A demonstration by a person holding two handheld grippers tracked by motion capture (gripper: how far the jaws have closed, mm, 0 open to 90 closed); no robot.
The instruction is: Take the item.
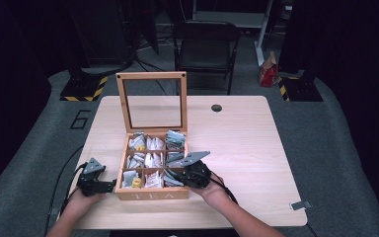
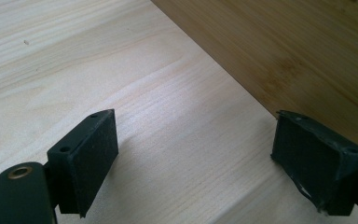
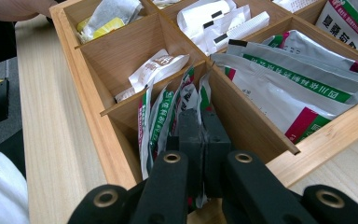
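R gripper [image 1: 177, 174] is down in the front-right compartment of the tea box [image 1: 151, 194], near-right corner as seen from the high view. In the right gripper view its jaws are pressed together, sunk among the upright sachets [image 3: 161, 116]; can't tell if a sachet is actually caught between the pads, no gap visible either way.

Sachets there stand on edge, packed face to face, green/red print w/ white. Long axis runs roughly vertical, top edges pointing up out of the compartment, slightly fanned. Flat faces run parallel to the jaw line.

Neighbouring compartment to the right in that view holds bigger silver packets [image 3: 289, 88] w/ green stripe, lying tilted, long axis along the compartment. White packets [image 3: 216, 21] w/ black tabs further back.

L gripper [image 1: 109, 186] sits on the table [image 1: 237, 143] just beside the box's left front corner. Left gripper view: jaws spread wide, nothing between the pads, light tabletop under them, the box's darker side wall close to one jaw.

Box sits mid-table, lid [image 1: 152, 102] open and standing upright at the far side, "TEA" on the front face towards the person
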